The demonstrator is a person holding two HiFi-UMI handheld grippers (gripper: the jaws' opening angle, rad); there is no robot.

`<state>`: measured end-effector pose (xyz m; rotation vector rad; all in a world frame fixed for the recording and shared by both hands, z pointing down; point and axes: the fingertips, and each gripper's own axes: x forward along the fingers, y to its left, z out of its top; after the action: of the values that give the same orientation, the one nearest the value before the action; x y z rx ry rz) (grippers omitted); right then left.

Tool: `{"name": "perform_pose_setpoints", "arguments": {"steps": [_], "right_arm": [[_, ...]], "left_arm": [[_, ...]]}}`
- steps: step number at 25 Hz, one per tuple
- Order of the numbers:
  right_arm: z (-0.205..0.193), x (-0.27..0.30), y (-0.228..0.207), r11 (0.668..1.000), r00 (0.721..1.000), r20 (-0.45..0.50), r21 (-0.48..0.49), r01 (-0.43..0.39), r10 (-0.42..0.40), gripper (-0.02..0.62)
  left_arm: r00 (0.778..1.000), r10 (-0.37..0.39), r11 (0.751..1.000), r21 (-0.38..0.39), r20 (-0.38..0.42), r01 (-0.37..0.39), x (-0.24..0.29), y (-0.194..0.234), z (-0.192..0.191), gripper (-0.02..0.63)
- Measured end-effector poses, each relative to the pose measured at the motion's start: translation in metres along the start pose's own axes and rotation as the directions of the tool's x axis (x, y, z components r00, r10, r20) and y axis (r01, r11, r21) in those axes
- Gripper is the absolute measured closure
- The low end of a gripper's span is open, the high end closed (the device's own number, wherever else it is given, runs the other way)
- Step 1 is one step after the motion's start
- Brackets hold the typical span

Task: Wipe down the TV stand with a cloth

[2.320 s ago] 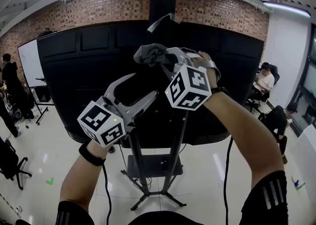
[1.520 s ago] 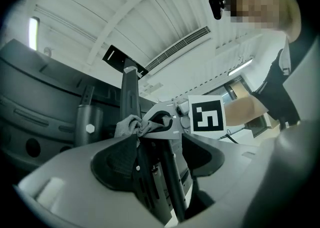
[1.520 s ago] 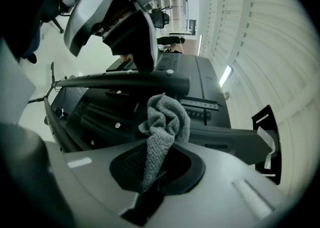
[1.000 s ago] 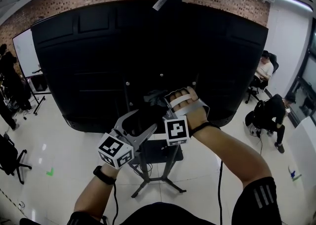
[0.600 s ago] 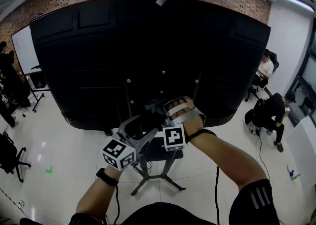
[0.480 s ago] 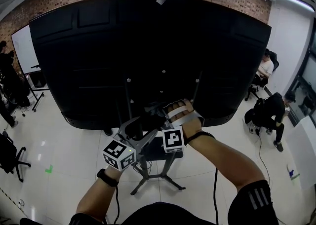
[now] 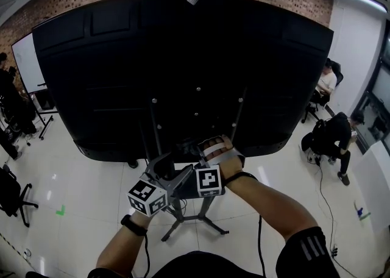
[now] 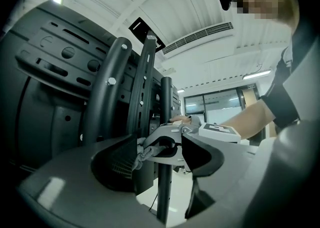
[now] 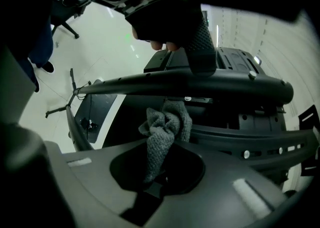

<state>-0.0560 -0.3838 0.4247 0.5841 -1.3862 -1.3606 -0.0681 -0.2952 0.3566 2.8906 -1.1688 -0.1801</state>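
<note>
Wiping low on the TV stand now: the R gripper, lower ctr of the head view, is clamped on the grey cloth and presses it to one of the stand's dark posts just under the TV's btm edge. In the R gripper view the jaws are closed on the cloth's tail, w/ the bunched end pushed against a post that runs across mid-frame. The L gripper, just left of it, has its jaws wide apart and grips nothing. In its own view a thin post stands in the gap, and the R gripper's tip w/ the cloth shows just beyond. Can't tell if the L jaws touch that post.

Change: approx 2 s ago both grippers were at upper ctr, cloth held high in front of the TV's back panel. Since then they've come down the frame to the posts' lower stretch. Judging from that, a top-to-btm pass is near its end; the base legs and other post prob. still need doing.

Beyond: glossy floor, whiteboard at left edge, seated people at right edge, brick wall along the top.
</note>
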Motion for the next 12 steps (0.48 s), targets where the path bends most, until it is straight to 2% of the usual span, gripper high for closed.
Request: {"name": "perform_pose_setpoints", "arguments": {"steps": [3,5,8,12], "right_arm": [[0.004,-0.007,0.007,0.995,0.999,0.048,0.097,-0.027,0.022,0.569],[0.006,-0.020,0.002,0.977,0.995,0.100,0.207,-0.042,0.021,0.568],[0.004,-0.047,-0.016,0.912,0.982,0.191,0.402,-0.076,-0.003,0.568],[-0.019,-0.082,-0.044,0.818,0.964,0.254,0.569,-0.086,-0.075,0.568]], "left_arm": [[1.000,0.002,1.000,-0.002,-0.001,-0.002,0.001,0.000,-0.002,0.301],[1.000,0.001,1.000,0.000,0.004,-0.001,0.002,-0.002,0.000,0.301],[1.000,-0.003,1.000,0.020,0.028,0.003,0.002,-0.006,0.011,0.301],[0.997,-0.025,0.995,0.099,0.067,0.019,0.008,-0.022,0.040,0.301]]}}
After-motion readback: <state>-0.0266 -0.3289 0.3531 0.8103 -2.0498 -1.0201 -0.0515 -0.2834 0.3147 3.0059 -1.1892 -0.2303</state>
